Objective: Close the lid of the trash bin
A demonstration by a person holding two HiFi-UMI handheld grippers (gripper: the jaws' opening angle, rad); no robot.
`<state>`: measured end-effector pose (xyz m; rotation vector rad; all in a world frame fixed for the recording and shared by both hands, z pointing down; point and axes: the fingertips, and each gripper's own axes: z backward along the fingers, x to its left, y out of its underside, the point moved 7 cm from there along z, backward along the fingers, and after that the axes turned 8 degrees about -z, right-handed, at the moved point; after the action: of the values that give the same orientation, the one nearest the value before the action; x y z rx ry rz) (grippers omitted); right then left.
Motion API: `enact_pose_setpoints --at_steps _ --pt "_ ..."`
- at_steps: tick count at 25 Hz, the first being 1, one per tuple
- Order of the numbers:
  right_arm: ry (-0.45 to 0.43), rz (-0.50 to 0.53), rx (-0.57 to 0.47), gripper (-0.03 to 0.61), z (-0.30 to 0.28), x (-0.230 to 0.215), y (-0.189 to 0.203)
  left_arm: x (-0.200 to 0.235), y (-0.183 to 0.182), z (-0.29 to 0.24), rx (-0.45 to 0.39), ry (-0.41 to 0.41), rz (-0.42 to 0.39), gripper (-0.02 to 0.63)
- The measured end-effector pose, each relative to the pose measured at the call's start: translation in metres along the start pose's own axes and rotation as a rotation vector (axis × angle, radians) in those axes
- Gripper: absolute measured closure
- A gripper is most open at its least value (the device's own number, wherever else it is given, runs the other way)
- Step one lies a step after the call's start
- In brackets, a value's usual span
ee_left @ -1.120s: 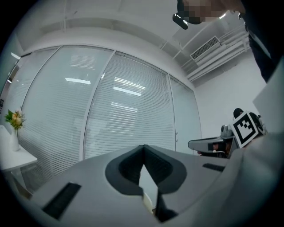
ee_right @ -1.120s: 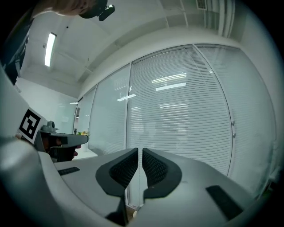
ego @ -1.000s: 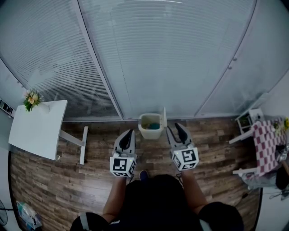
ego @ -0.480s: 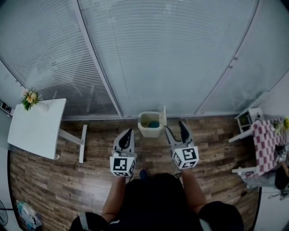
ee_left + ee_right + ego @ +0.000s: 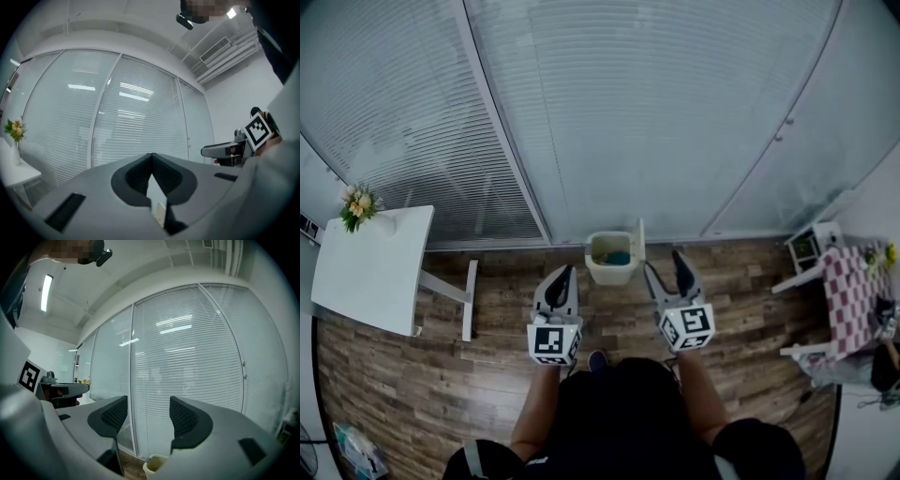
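Trash bin (image 5: 609,273) – cream, open-topped – stands on the wood floor (image 5: 487,375) against the window blinds (image 5: 628,112), just ahead of both grippers. Its lid (image 5: 640,241) is upright on the right edge. We see the left gripper (image 5: 565,273) held level, jaws closed tip to tip on nothing. The right gripper (image 5: 665,265) is level beside the lid. Its jaws have just been opening and now stand wide and empty; a second ago they were nearly together. Bin and lid are unchanged.

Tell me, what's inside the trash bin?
Inside the open trash bin lies something teal, too small to name. The bin's walls hide whatever is deeper down.
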<state>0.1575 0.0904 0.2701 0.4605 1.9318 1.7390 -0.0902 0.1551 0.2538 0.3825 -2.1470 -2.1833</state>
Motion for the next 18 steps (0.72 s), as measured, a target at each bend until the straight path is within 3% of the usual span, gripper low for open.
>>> enact_pose_setpoints --at_steps 2,6,13,18 --pt "0.007 0.004 -0.007 0.322 -0.001 0.000 0.003 0.000 0.000 0.000 -0.013 0.003 -0.041 0.606" --pt "0.024 0.003 -0.013 0.322 0.000 -0.003 0.007 0.005 0.007 -0.002 -0.012 0.020 0.024 0.606" --pt "0.048 0.034 0.011 0.322 0.008 0.004 0.014 0.003 0.022 0.000 0.037 0.030 -0.020 0.606" --pt "0.047 0.023 0.023 0.322 0.007 0.000 0.016 -0.005 0.019 -0.011 0.004 0.032 0.011 0.606"
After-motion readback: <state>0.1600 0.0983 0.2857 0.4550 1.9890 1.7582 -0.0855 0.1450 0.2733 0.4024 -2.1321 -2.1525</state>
